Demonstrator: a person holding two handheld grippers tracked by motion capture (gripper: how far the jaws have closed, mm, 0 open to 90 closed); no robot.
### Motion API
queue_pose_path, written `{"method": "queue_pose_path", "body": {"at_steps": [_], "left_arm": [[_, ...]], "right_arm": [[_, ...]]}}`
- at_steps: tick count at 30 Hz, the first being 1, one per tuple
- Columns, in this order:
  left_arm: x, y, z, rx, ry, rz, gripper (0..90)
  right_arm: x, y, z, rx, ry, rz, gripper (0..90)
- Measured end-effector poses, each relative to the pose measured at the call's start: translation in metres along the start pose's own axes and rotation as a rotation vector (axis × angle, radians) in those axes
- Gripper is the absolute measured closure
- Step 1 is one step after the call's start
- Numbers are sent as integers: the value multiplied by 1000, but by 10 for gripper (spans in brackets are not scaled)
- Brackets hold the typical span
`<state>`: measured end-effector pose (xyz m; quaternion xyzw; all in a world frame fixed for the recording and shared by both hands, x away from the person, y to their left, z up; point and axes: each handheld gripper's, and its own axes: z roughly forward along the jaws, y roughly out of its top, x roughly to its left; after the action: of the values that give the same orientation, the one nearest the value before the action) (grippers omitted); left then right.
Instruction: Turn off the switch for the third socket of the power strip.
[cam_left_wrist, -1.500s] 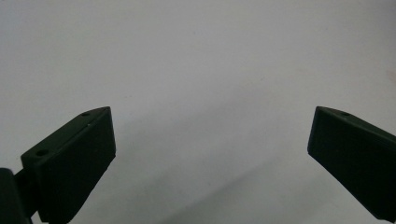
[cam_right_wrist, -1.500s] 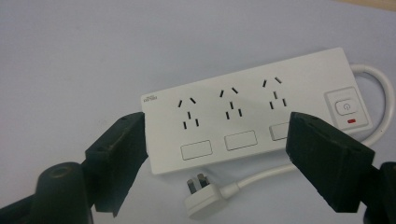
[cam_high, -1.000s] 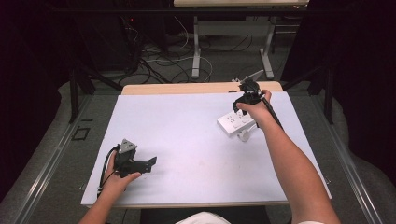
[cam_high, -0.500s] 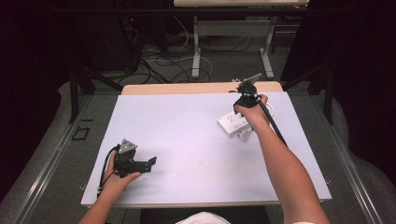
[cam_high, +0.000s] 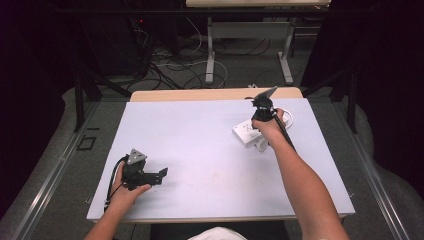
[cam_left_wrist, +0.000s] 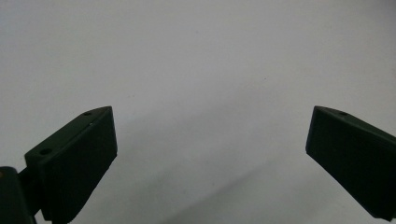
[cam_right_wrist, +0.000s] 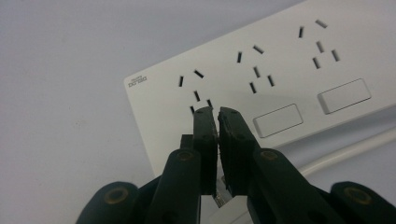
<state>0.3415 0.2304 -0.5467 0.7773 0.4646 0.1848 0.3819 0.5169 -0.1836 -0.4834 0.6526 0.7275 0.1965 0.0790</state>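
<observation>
A white power strip (cam_right_wrist: 280, 70) with several sockets and rocker switches lies on the white table top (cam_high: 200, 140), at the right rear (cam_high: 245, 131). My right gripper (cam_right_wrist: 217, 112) points down at the strip's near end. Its jaws have just been closing and now stand shut with nothing between them, their tips just over the strip's face below the end socket. A hand covers most of it in the high view (cam_high: 256, 132). My left gripper (cam_high: 162, 174) rests near the front left of the table. It is open, with bare table between its jaws (cam_left_wrist: 210, 140).
The strip's white cable (cam_right_wrist: 345, 149) runs off beside it and loops toward the table's back right (cam_high: 289, 119). A wooden edge (cam_high: 215, 94) borders the table's far side. Desk legs and floor cables (cam_high: 200, 55) lie beyond it.
My right hand has sunk a little toward the power strip. The left hand and its gripper have kept still.
</observation>
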Motion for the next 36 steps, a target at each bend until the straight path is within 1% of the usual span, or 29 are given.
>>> {"method": "queue_pose_path", "body": {"at_steps": [3, 9, 10, 12, 13, 14, 15, 16, 19, 20, 21, 22, 23, 24, 26, 27, 28, 29, 30, 31, 32, 33, 36], "left_arm": [[0, 0, 0, -1, 1, 1, 20], [1, 0, 0, -1, 0, 1, 20], [0, 0, 0, -2, -1, -8, 20], [0, 0, 1, -3, 0, -11, 21], [0, 0, 1, -3, 0, -11, 21], [0, 0, 1, -3, 0, -11, 21], [0, 0, 1, -3, 0, -10, 21], [0, 0, 0, -3, 0, -10, 21], [0, 0, 1, -2, -3, -7, 21], [0, 0, 1, -2, -3, -7, 22], [0, 0, 1, -2, -3, -7, 22], [1, 0, 1, -2, 0, -3, 22], [1, 0, 1, -3, 0, -4, 22], [1, 0, 1, -2, 0, -3, 22], [1, 0, 1, 0, 0, -2, 23], [1, 0, 1, 0, 0, -2, 23], [1, 0, 1, 0, 0, -2, 23], [1, 0, 1, -3, 1, -4, 23], [1, 0, 1, -2, 1, -4, 23], [1, 0, 1, 1, 0, 0, 23], [1, 0, 1, 0, 2, -2, 23], [1, 0, 1, 1, 3, -1, 25], [0, 0, 1, 2, 3, 2, 25]], "right_arm": [[2, -2, 3, 14, -1, -12, 866], [7, -3, 7, 22, 1, -23, 868], [7, -3, 7, 22, 1, -23, 868], [7, -4, 8, 30, -3, -37, 868], [9, -4, 9, 28, 1, -27, 868], [9, -4, 10, 28, 4, -33, 868], [10, -5, 11, 35, -6, -34, 868], [10, -5, 12, 35, 0, -37, 868], [10, -5, 13, 42, -13, -46, 868], [11, -5, 14, 43, -11, -46, 868], [12, -5, 14, 42, 4, -52, 869], [12, -5, 14, 42, 4, -52, 869], [12, -6, 15, 46, -17, -50, 870], [13, -6, 16, 50, -17, -41, 871], [14, -7, 17, 50, -24, -46, 871], [13, -7, 19, 62, -27, -58, 873], [13, -8, 21, 46, -17, -54, 880], [12, -8, 20, 47, -24, -58, 882], [12, -8, 20, 46, -20, -53, 886], [10, -9, 20, 53, -35, -69, 887], [10, -9, 20, 53, -35, -69, 887], [10, -8, 19, 60, -24, -51, 887], [9, -9, 20, 45, -20, -51, 887]]}}
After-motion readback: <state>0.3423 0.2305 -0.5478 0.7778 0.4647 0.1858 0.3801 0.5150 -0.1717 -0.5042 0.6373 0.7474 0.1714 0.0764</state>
